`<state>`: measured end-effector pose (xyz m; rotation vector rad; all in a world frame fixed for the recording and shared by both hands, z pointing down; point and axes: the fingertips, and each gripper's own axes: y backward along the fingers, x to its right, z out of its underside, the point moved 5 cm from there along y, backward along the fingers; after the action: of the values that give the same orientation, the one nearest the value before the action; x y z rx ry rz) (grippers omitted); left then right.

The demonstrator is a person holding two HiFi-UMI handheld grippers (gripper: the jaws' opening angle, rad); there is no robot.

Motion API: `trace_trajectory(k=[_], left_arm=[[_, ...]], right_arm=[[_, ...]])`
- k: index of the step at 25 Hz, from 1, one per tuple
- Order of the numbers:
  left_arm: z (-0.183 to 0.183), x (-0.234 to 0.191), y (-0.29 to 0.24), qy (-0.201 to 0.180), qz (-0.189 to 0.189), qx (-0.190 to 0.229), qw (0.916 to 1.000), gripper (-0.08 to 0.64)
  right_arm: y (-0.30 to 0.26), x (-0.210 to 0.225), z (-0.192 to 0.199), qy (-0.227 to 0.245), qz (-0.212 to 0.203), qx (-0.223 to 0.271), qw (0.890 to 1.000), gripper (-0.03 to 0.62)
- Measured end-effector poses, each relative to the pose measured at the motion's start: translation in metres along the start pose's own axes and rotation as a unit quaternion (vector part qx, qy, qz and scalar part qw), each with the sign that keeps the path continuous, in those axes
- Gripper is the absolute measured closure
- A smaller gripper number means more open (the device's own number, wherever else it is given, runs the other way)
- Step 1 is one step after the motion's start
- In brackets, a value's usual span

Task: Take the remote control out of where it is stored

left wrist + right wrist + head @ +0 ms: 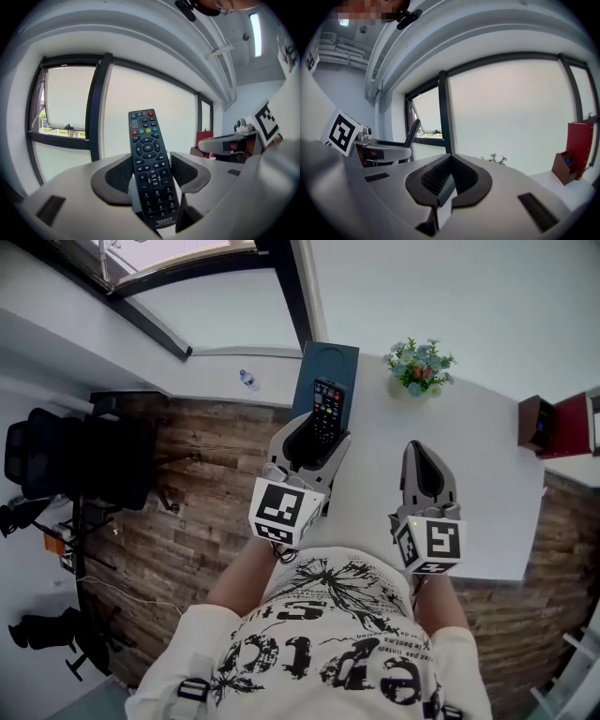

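White tabletop (487, 512) runs along a big window, with wood floor off its left edge. Over the table's far left part, the left gripper (317, 435) has its jaws spread fairly wide and clamped on the remote control (150, 164). The ribbed pads bear on the two long sides of its lower half, and the button face is turned toward the gripper's camera. The top end stands clear against the window with nothing around it, so it looks free of any holder.

It should handle as a light, rigid plastic bar. The smooth sides could slip or pivot in the pads if swung quickly. A side grip near the middle, as here, keeps it balanced and keeps pressure off the buttons.

Just beyond it lies a dark blue box (328, 360) at the table's far edge, probably its storage place. From the head view I cannot tell whether the remote hangs above it or just beside it.

To the right, the right gripper (449, 164) hangs over bare table with its jaws together and nothing between them.

A small flower pot (419, 367) stands far right of the remote, and a red box (562, 423) sits at the table's right end. Both are well apart from the grip. A water bottle (247, 381) lies on the sill to the left, and a black chair (75, 460) stands on the floor. Nothing blocks the near stretch of table.
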<state>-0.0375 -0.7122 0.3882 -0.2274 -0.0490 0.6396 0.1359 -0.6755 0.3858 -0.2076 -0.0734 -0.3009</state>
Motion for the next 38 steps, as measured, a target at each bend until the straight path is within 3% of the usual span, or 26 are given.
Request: trace_trajectory(k=[6, 12, 25, 38], left_arm=[[-0.069, 0.009, 0.025, -0.018, 0.007, 0.135, 0.9906, 0.298], [-0.102, 0.012, 0.045, -0.034, 0.002, 0.199, 0.9794, 0.298], [-0.083, 0.020, 0.037, -0.028, 0.015, 0.162, 0.9863, 0.298], [-0.076, 0.028, 0.034, -0.026, 0.018, 0.151, 0.9880, 0.298]], right_arm=[[0.012, -0.019, -0.040, 0.026, 0.011, 0.062, 0.998, 0.600], [0.022, -0.032, -0.063, 0.043, 0.023, 0.118, 0.992, 0.600], [0.025, -0.028, -0.052, 0.038, 0.024, 0.101, 0.994, 0.600], [0.027, -0.024, -0.048, 0.037, 0.030, 0.089, 0.995, 0.600]])
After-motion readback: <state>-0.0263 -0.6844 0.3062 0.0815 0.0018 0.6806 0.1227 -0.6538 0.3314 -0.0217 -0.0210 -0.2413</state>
